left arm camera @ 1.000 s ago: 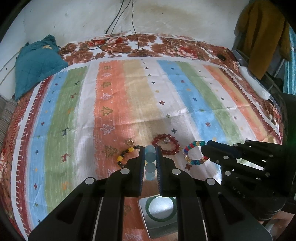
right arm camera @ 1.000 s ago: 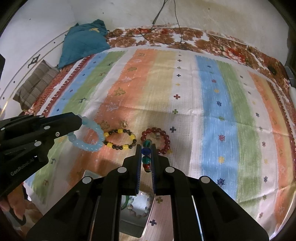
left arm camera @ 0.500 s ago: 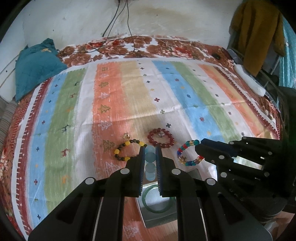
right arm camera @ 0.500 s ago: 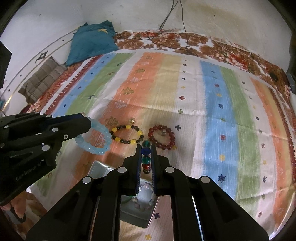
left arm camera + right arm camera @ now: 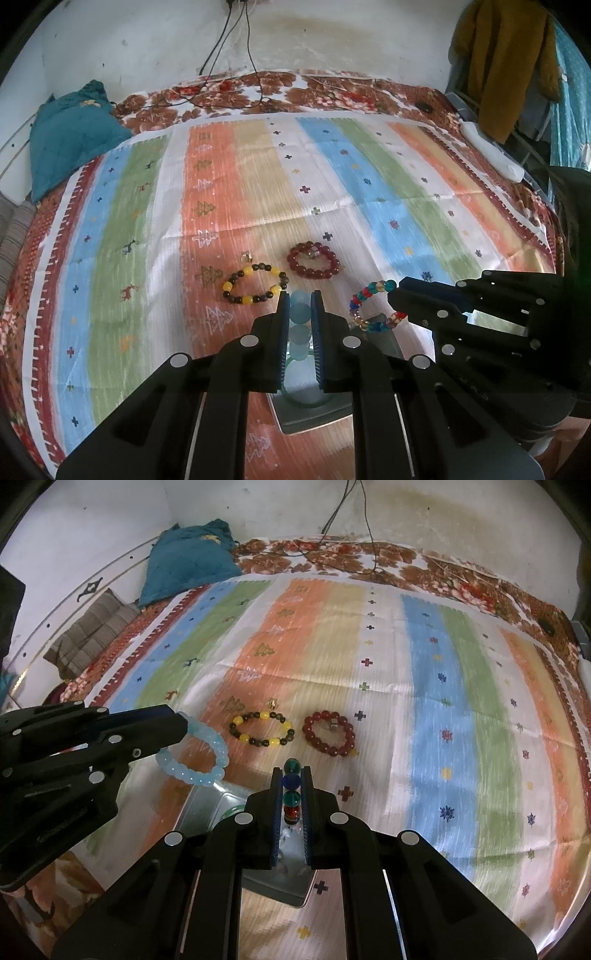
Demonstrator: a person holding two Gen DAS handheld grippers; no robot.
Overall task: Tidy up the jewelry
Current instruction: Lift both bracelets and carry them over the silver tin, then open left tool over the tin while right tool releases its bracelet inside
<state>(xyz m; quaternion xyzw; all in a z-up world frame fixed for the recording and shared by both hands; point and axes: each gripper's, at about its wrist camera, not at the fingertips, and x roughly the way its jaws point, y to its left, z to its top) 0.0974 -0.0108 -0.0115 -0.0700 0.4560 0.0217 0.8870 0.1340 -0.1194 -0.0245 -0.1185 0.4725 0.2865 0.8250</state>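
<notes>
Listing by size, bed first.

Bed with striped woven cloth in orange, blue, green and white: the working surface for the sorting.

Shallow square metal tray: near edge of the cloth, beneath both grippers; a green ring lies in it. Judged to be the drop point.

Left gripper: fingers clenched on a pale blue bead bracelet, which hangs free above the tray's left side.

Right gripper: fingers clenched on a multicoloured glass-bead bracelet, loop dangling over the tray.

Dark red bead bracelet and yellow-and-dark bead bracelet: flat on the cloth side by side, just beyond the tray, not yet collected.

Handling note: bring each loop low over bare tray floor before letting go, one gripper at a time, so the beads neither bounce out nor tangle with the ring. Keep the two grippers apart; they sit close together here.
</notes>
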